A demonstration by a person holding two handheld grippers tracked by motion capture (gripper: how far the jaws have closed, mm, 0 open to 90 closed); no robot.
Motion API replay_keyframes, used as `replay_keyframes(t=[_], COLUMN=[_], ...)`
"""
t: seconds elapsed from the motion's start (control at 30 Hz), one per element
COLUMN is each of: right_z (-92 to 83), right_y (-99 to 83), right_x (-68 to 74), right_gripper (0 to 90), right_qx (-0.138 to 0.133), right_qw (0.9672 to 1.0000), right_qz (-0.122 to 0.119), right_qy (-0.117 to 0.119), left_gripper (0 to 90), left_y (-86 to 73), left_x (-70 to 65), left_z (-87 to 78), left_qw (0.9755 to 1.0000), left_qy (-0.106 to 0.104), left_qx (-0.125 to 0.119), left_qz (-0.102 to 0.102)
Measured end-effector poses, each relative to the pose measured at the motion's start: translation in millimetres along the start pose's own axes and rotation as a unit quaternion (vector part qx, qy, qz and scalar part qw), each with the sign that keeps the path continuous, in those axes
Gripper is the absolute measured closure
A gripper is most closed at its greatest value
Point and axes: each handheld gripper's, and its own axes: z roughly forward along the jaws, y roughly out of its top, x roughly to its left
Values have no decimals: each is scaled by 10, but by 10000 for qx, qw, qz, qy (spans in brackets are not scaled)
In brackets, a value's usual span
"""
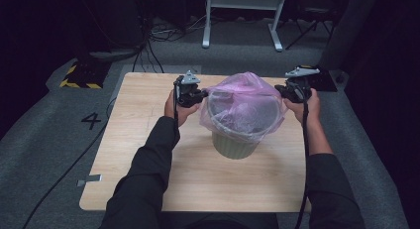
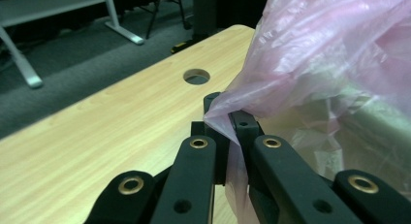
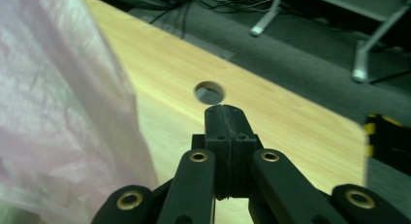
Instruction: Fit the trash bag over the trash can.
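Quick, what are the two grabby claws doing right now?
Left gripper: shut on a fold of the pink bag.
Right gripper: shut, jaws pressed together; nothing seen between them, the bag just beside it.

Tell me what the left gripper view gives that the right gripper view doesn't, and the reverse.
Left gripper view: the left gripper shut on a fold of the pink bag, with the bin dim through the plastic. Right gripper view: the right gripper with jaws shut together and no plastic seen between them, the bag hanging beside it. Both: the wooden table with a round hole.
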Motion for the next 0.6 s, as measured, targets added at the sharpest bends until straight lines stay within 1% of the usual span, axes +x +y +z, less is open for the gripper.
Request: replay_keyframes(t=[0.03, 0.07, 0.1, 0.13, 0.17, 0.2, 0.23, 0.3, 0.37, 0.43, 0.47, 0.5, 0.53, 0.57, 0.6], right_z=[8, 2, -10, -26, -55, -97, -153, -285, -419, -564, -642, -724, -801, -862, -900], right_y=[-14, -27, -38, -51, -65, -76, -86, -109, -140, -181, -204, -235, -271, -308, -342], right_x=[-8, -11, -11, -19, -35, -53, -70, -98, -141, -174, -192, -200, -199, -190, -172], right_gripper=[900, 900, 900, 900, 869, 806, 774, 697, 612, 553, 516, 496, 472, 438, 414], right_qx=[-22, -78, -92, -103, -151, -236, -329, -490, -621, -768, -850, -990, -1117, -1232, -1292], right_qw=[9999, 9999, 9999, 9999, 9999, 9997, 9993, 9986, 9977, 9965, 9957, 9941, 9922, 9901, 9885], right_qz=[69, 71, 20, 19, 47, 111, 162, 196, 275, 302, 338, 346, 326, 282, 231], right_qy=[92, 91, 49, 36, 46, 34, 17, -40, -5, 104, 159, 269, 449, 603, 745], left_gripper=[892, 892, 892, 892, 892, 890, 889, 884, 881, 875, 866, 856, 853, 850, 837], left_y=[-6, -11, -15, -17, -14, -11, -9, -11, -21, -36, -49, -72, -94, -111, -124], left_x=[-9, -18, -25, -31, -34, -28, -23, -6, 3, 14, 13, 11, 13, 16, 17], left_z=[22, 38, 48, 52, 44, 32, 15, -13, -43, -78, -99, -115, -128, -139, -141], left_qw=[10000, 10000, 10000, 10000, 10000, 10000, 10000, 10000, 9999, 9999, 9998, 9997, 9998, 9998, 9997], left_qy=[5, 0, -25, -18, 17, 34, 31, 47, 89, 112, 154, 163, 133, 151, 189], left_qx=[24, 44, 57, 38, 23, -1, -1, -35, -73, -92, -98, -140, -129, -96, -92], left_qz=[4, 25, 24, 43, 68, 84, 65, 58, 56, 43, 67, 71, 58, 84, 95])
